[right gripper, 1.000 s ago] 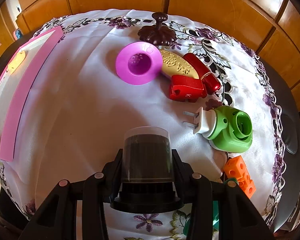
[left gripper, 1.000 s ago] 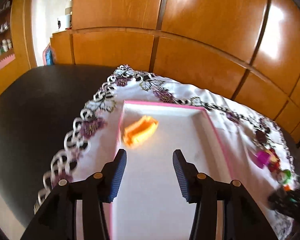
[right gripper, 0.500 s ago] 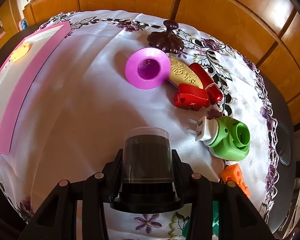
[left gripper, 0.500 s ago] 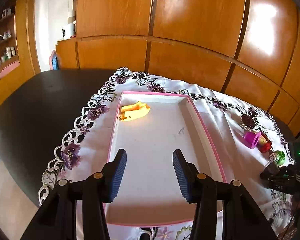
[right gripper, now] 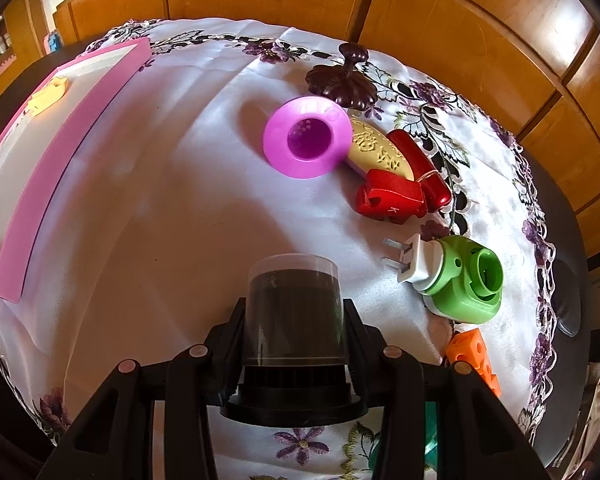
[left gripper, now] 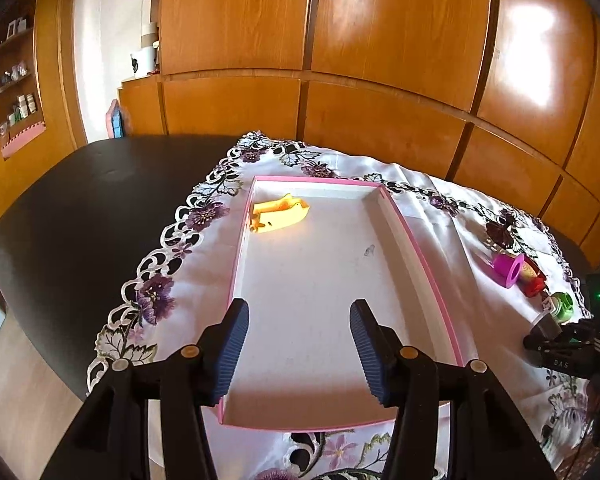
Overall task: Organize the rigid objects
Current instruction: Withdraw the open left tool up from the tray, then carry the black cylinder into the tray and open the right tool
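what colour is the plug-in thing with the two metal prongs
Green body with a white plug end, clearest in the right wrist view.

Readable marks: two short ones

White letters "DAS" stand on the black body of the right hand-held gripper [left gripper: 560, 354], at the right edge of the left wrist view. A single pale letter "K" shows on the near side of the red block [right gripper: 392, 199]; nothing else is legible.
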Motion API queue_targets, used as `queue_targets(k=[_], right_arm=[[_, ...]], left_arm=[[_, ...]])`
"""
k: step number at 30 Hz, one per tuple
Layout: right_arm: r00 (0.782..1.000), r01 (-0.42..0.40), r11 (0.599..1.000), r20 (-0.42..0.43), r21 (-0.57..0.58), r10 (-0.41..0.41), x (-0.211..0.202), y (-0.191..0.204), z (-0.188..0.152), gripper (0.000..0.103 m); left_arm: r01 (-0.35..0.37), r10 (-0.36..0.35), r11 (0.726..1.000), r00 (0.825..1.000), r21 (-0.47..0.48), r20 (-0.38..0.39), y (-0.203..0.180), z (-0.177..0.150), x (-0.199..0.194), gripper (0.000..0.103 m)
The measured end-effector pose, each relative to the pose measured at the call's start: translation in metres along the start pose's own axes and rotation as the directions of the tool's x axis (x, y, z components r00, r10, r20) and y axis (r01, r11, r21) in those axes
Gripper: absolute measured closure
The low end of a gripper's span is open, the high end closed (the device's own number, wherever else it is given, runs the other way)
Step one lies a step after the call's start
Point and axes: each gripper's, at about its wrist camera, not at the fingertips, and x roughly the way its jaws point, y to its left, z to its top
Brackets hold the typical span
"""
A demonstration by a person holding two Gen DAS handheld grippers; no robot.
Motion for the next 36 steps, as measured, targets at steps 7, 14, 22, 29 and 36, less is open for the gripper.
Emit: queue_targets(k=[7,14,22,29,36], right_arm=[[1.000,0.005,1.000,0.000,-0.005,-0.005,-0.001,0.001,-0.001,0.060],[0.999,-0.049,0.999,0.011,0.010,0.049,-0.005,0.001,-0.001,0.060],[0.979,-0.175,0.985,0.113,0.012,0.172,-0.033,0.030,0.007,0.060],[0.942,-0.266,0.963,0.197,-0.053,0.271,-0.062,0.075,0.031,0.060],[0.894,-0.378,0.906,0.182,-0.187,0.411,-0.069,0.152,0.068,0.060]], left_arm=[[-0.011,0.011,1.000,1.000,-0.003,-0.012,0.006,-0.005,0.000,0.044],[-0.018,0.018,1.000,0.999,-0.018,-0.028,0.014,-0.010,0.003,0.035],[-0.029,0.028,0.998,0.999,-0.055,-0.036,0.032,-0.014,0.003,0.035],[-0.057,0.052,0.991,0.997,-0.125,-0.048,0.058,-0.017,0.004,0.035],[-0.076,0.070,0.986,0.997,-0.149,-0.043,0.072,-0.016,0.003,0.032]])
